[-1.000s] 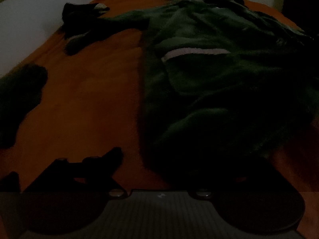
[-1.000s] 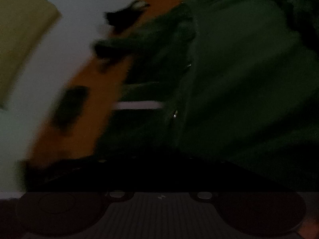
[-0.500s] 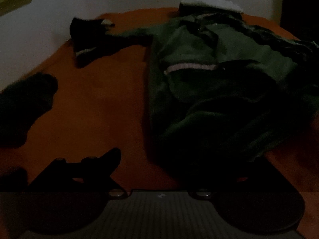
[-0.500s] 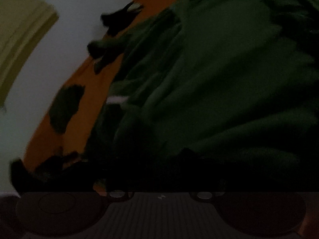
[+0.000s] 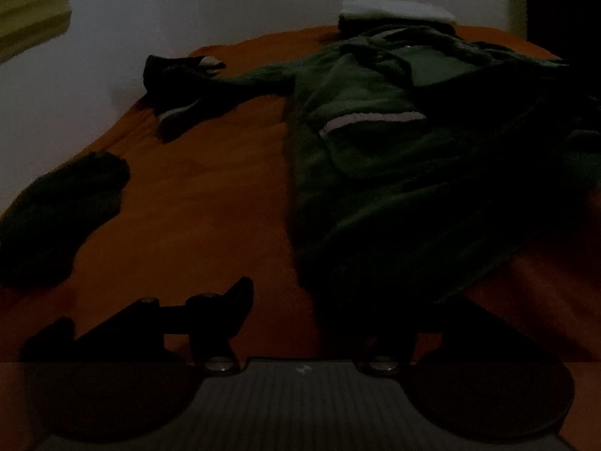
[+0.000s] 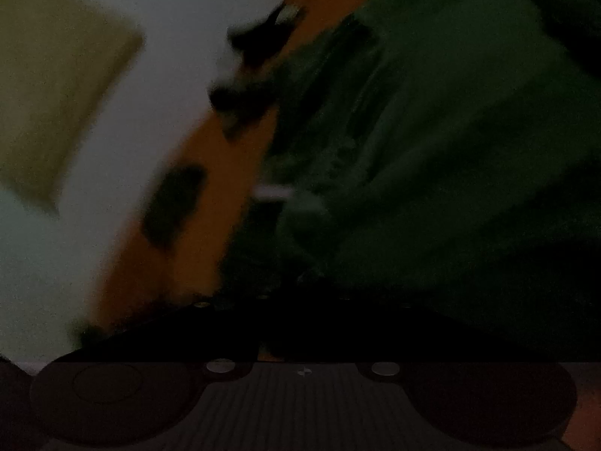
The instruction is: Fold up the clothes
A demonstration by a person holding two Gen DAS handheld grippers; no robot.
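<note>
1. We see a dark green fleece robe (image 5: 394, 173) spread lengthwise on an orange bedspread (image 5: 195, 203). It fills the right half of the left wrist view, and a pale stripe (image 5: 372, 120) crosses one panel.
2. The robe's near hem lies just ahead of the left gripper (image 5: 319, 312). Its left finger (image 5: 229, 308) stands over bare bedspread; the right finger is lost in shadow under the hem. The jaws are closing, and we cannot tell whether the cloth is pinched yet.
3. One sleeve (image 5: 259, 79) runs out left toward a black garment (image 5: 172, 82) near the bed's far left edge.
4. A second dark green piece (image 5: 64, 210) sits at the left bed edge, well apart from the robe.
5. Open room: a broad bare strip of bedspread lies between the robe's left edge and that green piece.
6. A white folded item (image 5: 394, 9) lies at the far end of the bed, against the pale wall (image 5: 263, 0).
7. The right wrist view is blurred and dark. The right gripper (image 6: 300, 323) is low against the robe (image 6: 450, 131), its jaws closing to nearly shut; what is between them is too dark to tell.
8. There the bedspread (image 6: 210, 195) narrows to a strip beside the wall (image 6: 150, 112).
</note>
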